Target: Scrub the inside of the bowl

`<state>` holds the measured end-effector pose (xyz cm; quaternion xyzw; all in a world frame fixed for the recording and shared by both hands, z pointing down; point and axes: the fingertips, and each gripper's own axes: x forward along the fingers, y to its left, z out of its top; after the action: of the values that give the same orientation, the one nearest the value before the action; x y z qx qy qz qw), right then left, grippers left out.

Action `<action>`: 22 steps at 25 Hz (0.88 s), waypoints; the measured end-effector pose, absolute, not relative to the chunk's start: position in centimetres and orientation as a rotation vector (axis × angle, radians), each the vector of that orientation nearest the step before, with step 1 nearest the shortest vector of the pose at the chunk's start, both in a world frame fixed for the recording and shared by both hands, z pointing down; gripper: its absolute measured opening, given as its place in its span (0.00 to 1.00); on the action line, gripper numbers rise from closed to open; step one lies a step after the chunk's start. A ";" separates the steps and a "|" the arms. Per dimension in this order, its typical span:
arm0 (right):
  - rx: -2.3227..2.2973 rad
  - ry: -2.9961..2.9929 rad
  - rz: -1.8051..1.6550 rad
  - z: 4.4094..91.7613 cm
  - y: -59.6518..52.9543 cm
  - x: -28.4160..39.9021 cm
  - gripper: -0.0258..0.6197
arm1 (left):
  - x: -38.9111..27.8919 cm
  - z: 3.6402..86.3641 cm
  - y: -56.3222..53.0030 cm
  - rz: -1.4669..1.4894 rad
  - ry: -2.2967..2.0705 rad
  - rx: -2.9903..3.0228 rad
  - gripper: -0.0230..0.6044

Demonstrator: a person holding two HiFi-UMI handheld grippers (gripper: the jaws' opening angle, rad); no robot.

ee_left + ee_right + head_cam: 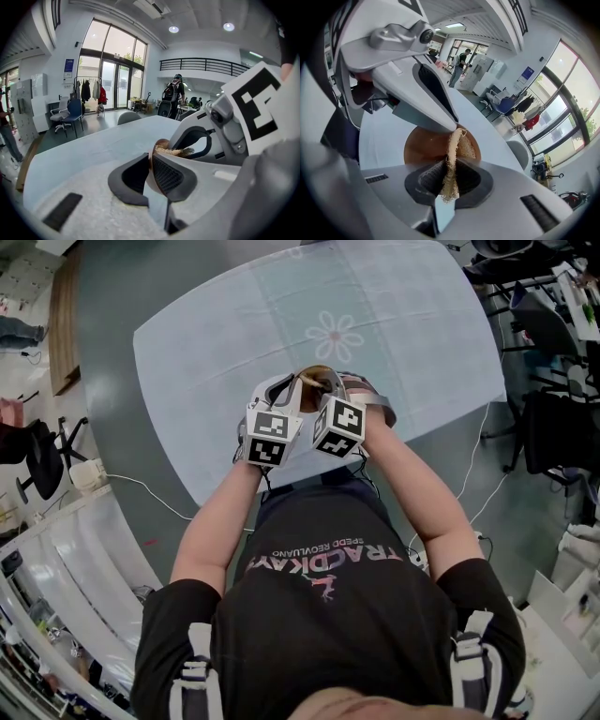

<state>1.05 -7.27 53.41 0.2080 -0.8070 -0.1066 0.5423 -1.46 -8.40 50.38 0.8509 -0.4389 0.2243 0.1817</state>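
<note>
Left gripper [151,171] is pinching the brown bowl's [419,147] rim in its fingers, at the counter's [234,334] near edge — right gripper's [446,180] fingers are clamping a fibrous scrubber [457,143] inside it

This is a large open-plan office hall. A long table under a pale blue cloth [403,324] stands on a smooth grey floor [112,296]. Beyond the table's far end rise tall black-framed glass doors and windows [110,79], and in front of them stands a garment rail hung with coats [89,91]. Between that rail and the table are a blue swivel office chair [73,112] and a white one [58,108]. Above the table's far side runs a mezzanine with a black railing [201,63], under round recessed ceiling lights [174,29]. A person with a backpack [173,93] stands past the table. Thin white cables [141,486] trail over the floor beside it.
</note>
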 end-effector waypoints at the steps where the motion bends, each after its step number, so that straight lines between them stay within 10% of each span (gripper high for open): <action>1: 0.504 -1.913 -0.243 53.4 -7.4 1.2 0.09 | -1.4 50.3 -8.5 0.627 -1.245 2.399 0.10; 22: 0.382 -2.076 0.032 54.3 -2.8 -1.0 0.09 | -4.1 49.3 -9.7 0.510 -1.429 2.300 0.10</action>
<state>-1.02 -2.76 54.32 0.1576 -0.8557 0.0133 0.4926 -4.07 -9.72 49.26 0.8192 -0.5089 0.1816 0.1921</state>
